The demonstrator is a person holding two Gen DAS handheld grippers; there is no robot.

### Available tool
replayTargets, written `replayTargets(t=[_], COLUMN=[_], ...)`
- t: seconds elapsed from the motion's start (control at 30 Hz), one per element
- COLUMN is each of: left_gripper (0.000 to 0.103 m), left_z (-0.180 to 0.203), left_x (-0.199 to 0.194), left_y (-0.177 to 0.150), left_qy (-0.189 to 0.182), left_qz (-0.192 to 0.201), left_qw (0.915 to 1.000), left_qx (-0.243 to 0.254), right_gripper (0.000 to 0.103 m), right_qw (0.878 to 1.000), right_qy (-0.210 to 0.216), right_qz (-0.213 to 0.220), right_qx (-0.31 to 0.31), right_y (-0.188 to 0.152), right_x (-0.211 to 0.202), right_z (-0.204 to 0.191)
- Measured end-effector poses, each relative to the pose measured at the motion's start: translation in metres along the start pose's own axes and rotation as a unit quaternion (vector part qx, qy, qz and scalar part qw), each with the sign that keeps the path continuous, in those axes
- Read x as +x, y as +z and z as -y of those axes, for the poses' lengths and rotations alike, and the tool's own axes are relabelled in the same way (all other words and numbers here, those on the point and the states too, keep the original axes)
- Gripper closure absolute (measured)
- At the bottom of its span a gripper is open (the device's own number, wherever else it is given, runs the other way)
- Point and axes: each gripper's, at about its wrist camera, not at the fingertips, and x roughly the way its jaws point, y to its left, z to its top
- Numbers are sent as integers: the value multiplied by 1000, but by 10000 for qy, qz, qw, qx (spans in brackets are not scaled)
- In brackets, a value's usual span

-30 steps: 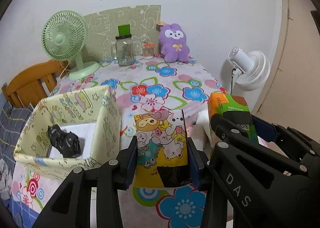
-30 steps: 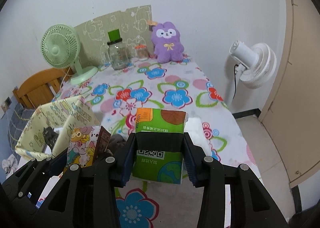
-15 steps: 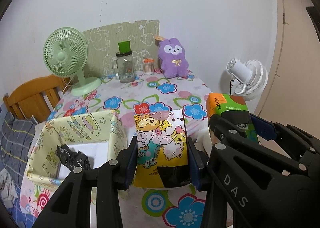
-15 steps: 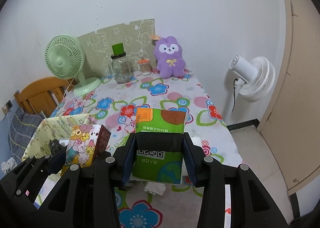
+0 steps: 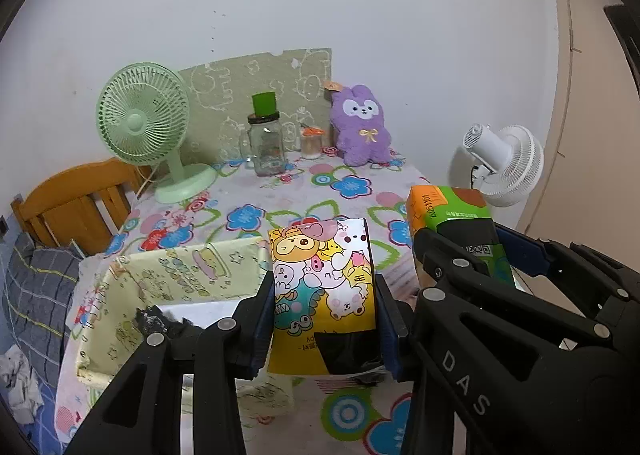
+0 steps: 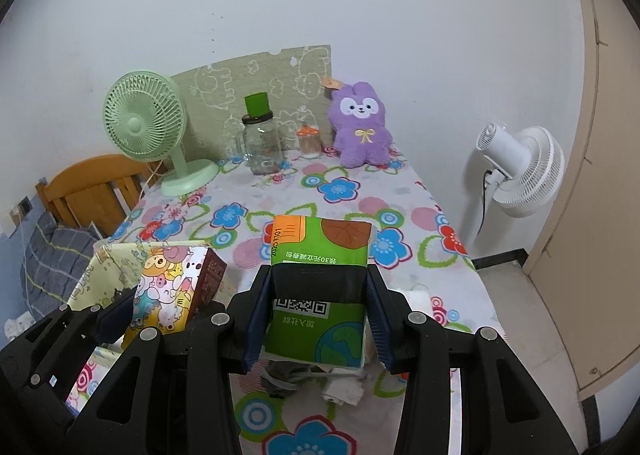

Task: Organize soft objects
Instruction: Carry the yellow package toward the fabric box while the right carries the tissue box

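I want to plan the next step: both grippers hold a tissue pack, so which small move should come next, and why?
Probably lower the left gripper with its cartoon tissue pack leftward into the fabric bin: the bin is open beside it, and the pack hangs clamped above the table.

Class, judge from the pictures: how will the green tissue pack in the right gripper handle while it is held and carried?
The green tissue pack probably feels light and squashy. Its glossy wrapper looks slippery, so the right gripper might lose it.

"DAS" on right claw [image 5: 460,251] (raised letters), "20251101" on green pack [image 6: 320,287]
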Motion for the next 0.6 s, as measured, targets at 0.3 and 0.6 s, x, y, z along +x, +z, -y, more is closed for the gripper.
replayTargets(t=[0.3,0.6], left_gripper=[57,57], left_z=[-26,-51], left_x=[-1,-1], left_y=[2,1], left_qy=[107,180], left_qz=[55,56], left_qw=[9999,9997], left_qx=[-97,-154], right_gripper=[56,56], right_qw=[9997,9992], right_qy=[175,294], right_qz=[73,123], right_qx=[-131,-244], right_y=[7,11], right_x=[5,11], right_z=[-26,-52])
